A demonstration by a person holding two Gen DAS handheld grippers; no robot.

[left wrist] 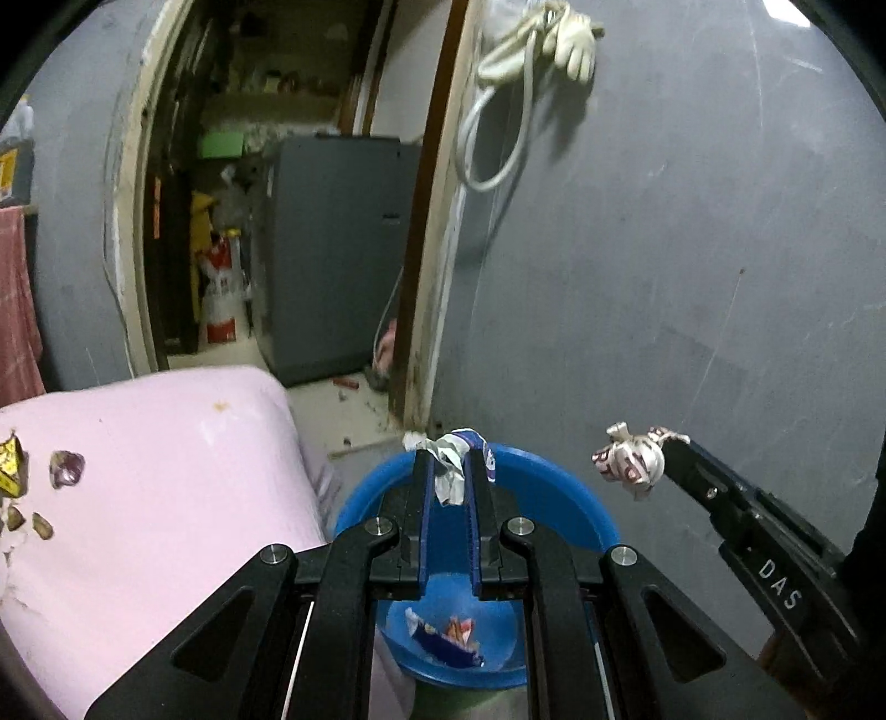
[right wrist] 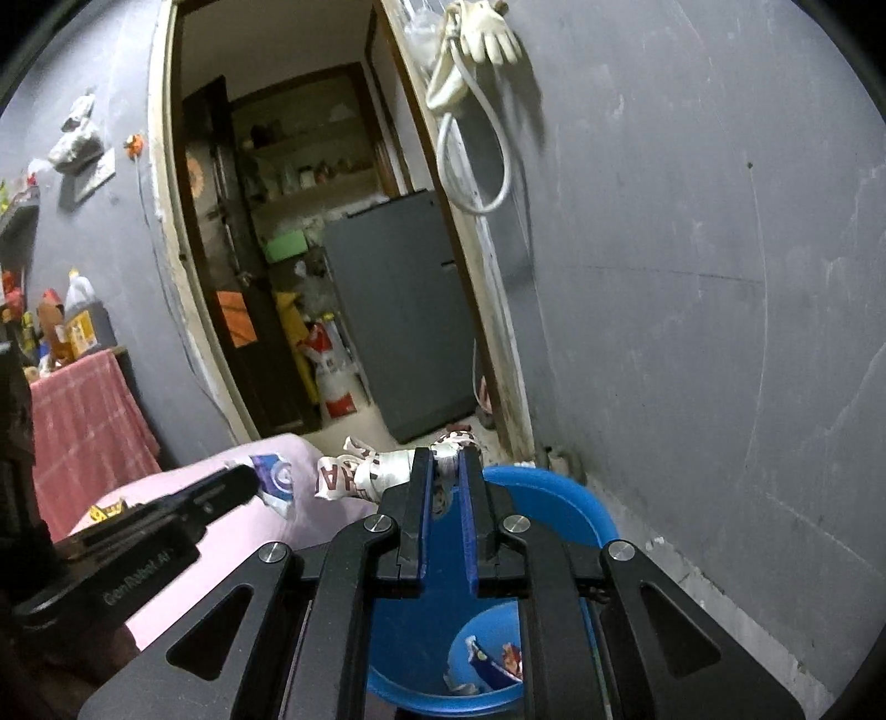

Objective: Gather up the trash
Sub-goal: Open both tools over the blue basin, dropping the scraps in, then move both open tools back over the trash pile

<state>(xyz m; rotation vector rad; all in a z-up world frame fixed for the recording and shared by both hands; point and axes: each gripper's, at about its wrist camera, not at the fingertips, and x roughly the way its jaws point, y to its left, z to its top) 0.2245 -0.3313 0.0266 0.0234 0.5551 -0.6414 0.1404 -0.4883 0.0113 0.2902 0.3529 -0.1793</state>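
My left gripper (left wrist: 449, 465) is shut on a crumpled blue-and-white wrapper (left wrist: 455, 462) and holds it above a blue plastic bin (left wrist: 554, 493). My right gripper (right wrist: 447, 459) is shut on a crumpled white wrapper with red letters (right wrist: 365, 471), also above the blue bin (right wrist: 548, 498). In the left wrist view the right gripper (left wrist: 673, 443) holds that white wrapper (left wrist: 631, 459) to the right of the bin. Wrappers (left wrist: 443, 637) lie on the bin's floor. More trash, a gold wrapper (left wrist: 11, 459) and small scraps (left wrist: 66, 468), lies on the pink surface (left wrist: 166, 471) at the left.
A grey wall (left wrist: 692, 277) rises right behind the bin. An open doorway (right wrist: 310, 277) leads to a room with a grey fridge (right wrist: 404, 315). A cord and a glove (left wrist: 554, 39) hang on the wall. A red cloth (right wrist: 88, 432) covers a stand at the left.
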